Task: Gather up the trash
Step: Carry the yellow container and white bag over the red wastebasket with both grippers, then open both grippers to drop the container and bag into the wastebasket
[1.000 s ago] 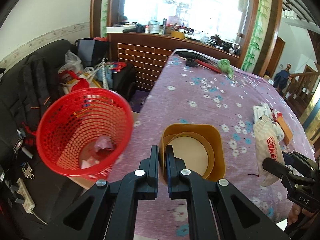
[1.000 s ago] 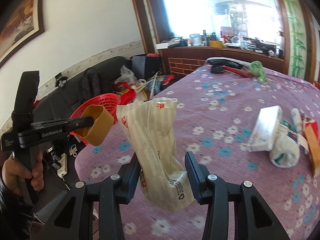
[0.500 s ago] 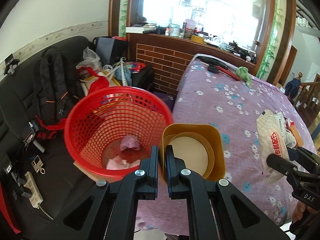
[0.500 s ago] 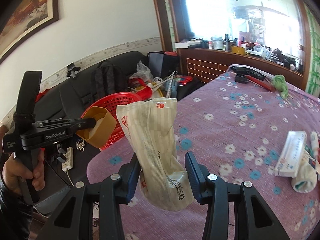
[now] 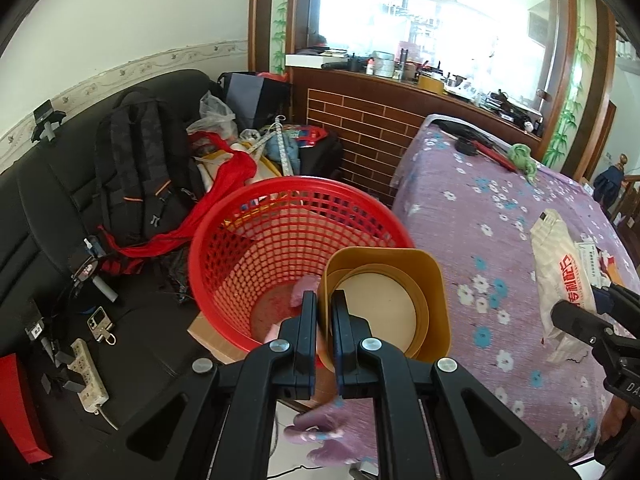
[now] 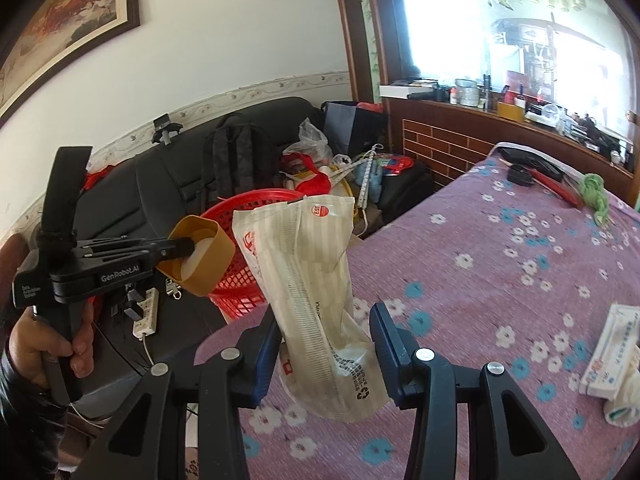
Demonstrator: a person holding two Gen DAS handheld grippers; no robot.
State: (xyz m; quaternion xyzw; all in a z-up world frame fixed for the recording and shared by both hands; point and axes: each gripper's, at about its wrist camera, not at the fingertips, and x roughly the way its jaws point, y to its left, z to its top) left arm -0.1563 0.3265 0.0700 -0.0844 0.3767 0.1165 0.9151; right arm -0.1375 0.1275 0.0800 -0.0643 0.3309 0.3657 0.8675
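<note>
My left gripper (image 5: 323,305) is shut on the near wall of a mustard-yellow cup (image 5: 400,300) with a pale round inside, held over the right rim of the red mesh basket (image 5: 256,240). Pink scraps lie in the basket's bottom. In the right wrist view the same cup (image 6: 208,256) hangs in front of the basket (image 6: 240,276), pinched by the left gripper (image 6: 188,246). My right gripper (image 6: 325,332) is shut on a white striped plastic wrapper (image 6: 308,280) that stands up between its blue pads, above the table's near corner. That wrapper (image 5: 560,276) shows at the right edge of the left wrist view.
The table wears a purple flowered cloth (image 6: 500,272), with a white box and a crumpled wad (image 6: 612,352) at the right, and a green rag (image 6: 596,192) and black-and-red tool farther back. A black sofa (image 5: 60,208) holds a backpack, bags and clutter; a power strip (image 5: 88,376) lies below.
Both views have swung left. The basket has come from the left side to directly beneath the cup. The wrapper has travelled toward the table's edge, still held. Neither grip has changed.
</note>
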